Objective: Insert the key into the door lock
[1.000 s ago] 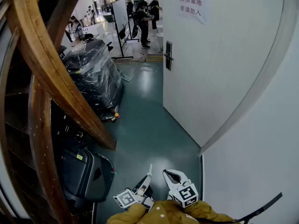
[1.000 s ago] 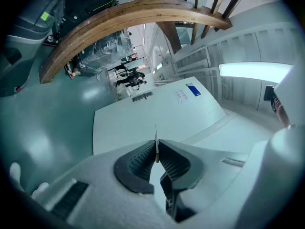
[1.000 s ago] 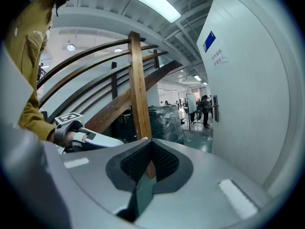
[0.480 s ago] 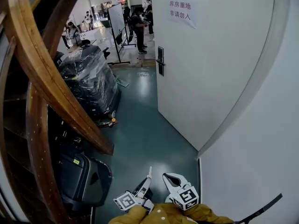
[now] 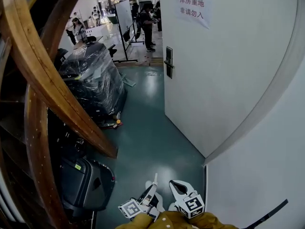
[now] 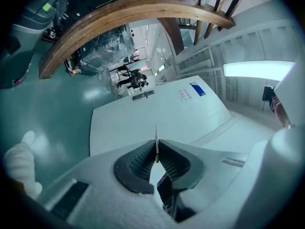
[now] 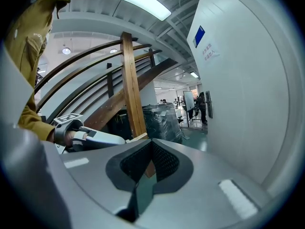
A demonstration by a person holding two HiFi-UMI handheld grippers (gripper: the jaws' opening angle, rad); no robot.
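The left claw (image 5: 151,189) sits low at the near edge of the head view. Its jaws are clamped on the key (image 6: 156,140), which stands edge-on between the pads with its thin blade jutting past the tips. That hold looks chosen so the blade leads and can be pushed straight into a keyhole. Just to its right, the right claw (image 5: 177,187) has its jaws closed together with nothing between them. It seems to be kept alongside only as a spare, perhaps to steady the door or work the handle. Both claws are tucked close against the person's mustard sleeve (image 5: 167,221).

The door lock (image 5: 168,62) is a dark plate with a small handle at the left edge of the white door (image 5: 228,70). It lies far up the scene, well apart from the key, so the insertion has not yet begun and the approach comes first.

A curved wooden stair beam (image 5: 50,75) fills the left side. A black case (image 5: 86,180) stands on the floor beneath it, near the left claw, with a plastic-wrapped machine (image 5: 93,78) farther back. Between these and the door runs a strip of green floor (image 5: 147,128) that appears open all the way to the lock. Beyond it are a whiteboard (image 5: 124,13) and several people (image 5: 147,18), far off. A paper notice (image 5: 193,7) hangs on the door, to the right of the lock and above it.
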